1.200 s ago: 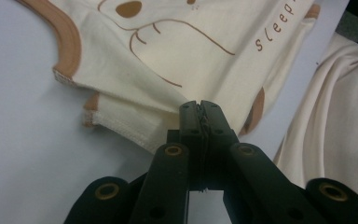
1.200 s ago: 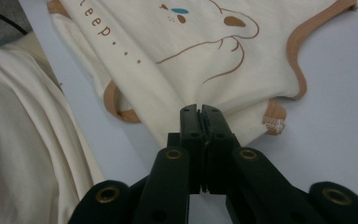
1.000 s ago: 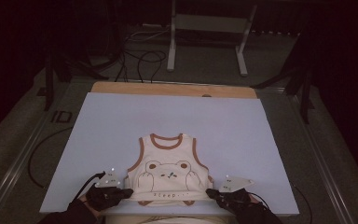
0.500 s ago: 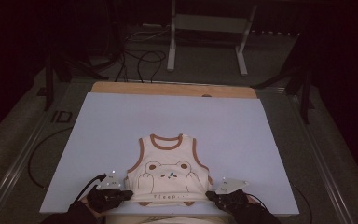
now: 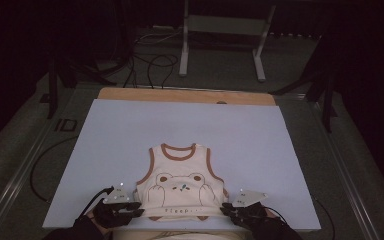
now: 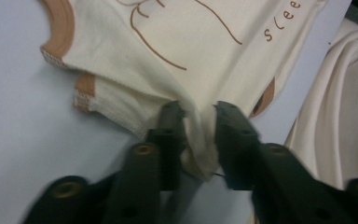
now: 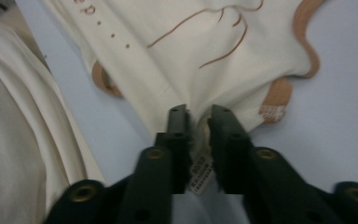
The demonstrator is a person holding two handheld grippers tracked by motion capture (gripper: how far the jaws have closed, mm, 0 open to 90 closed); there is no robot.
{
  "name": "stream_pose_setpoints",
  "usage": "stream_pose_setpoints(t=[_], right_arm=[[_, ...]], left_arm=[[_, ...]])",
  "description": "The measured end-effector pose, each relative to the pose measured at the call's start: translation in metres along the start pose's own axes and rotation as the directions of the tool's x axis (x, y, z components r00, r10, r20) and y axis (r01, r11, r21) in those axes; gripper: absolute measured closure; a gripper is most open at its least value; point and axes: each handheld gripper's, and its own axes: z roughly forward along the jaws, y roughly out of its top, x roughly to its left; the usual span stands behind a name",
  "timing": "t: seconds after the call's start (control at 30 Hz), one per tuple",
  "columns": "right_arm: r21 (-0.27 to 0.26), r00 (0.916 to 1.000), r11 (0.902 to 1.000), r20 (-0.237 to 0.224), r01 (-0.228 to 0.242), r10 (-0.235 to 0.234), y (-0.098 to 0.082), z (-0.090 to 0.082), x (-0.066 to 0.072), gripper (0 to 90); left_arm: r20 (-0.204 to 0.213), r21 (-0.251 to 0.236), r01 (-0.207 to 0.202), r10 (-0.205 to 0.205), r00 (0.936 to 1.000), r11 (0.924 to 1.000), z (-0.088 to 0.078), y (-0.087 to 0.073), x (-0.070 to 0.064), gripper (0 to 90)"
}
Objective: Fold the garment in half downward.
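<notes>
Low in the middle of the high view, a small cream sleeveless vest with brown trim and a bear drawing (image 5: 180, 189) lies flat on the pale blue sheet covering the worktop (image 5: 130, 135), its neck toward the top of the frame and its hem toward the bottom edge. The left gripper (image 5: 139, 212) sits at the vest's lower left corner and the right gripper (image 5: 223, 210) at its lower right corner, both near the bottom of the frame.

In the left gripper view, a bunched fold of the vest's side (image 6: 198, 140) lies between the two black jaws, which have just been opening; a gap seems to show beside the cloth, though the frame is soft there. In the right gripper view, the jaws have likewise just been opening, with a fold of cream cloth and a white sewn-in label (image 7: 200, 173) between them, no longer pinched tight.
</notes>
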Motion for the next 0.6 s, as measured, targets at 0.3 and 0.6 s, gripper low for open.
stream_pose_setpoints(t=[0.3, 0.6], right_arm=[[-0.056, 0.9999, 0.9983, -0.006, -0.016, 0.016, 0.006, -0.004, -0.001, 37.7], [-0.117, 0.9988, 0.9921, -0.020, -0.046, 0.044, 0.012, -0.013, -0.003, 13.5]], left_arm=[[0.027, -0.043, -0.017, 0.019, 0.9995, 0.9989, -0.008, 0.008, -0.003, 44.7], [0.055, -0.075, -0.017, 0.022, 0.9982, 0.9970, -0.024, 0.020, 0.001, 2.3]])
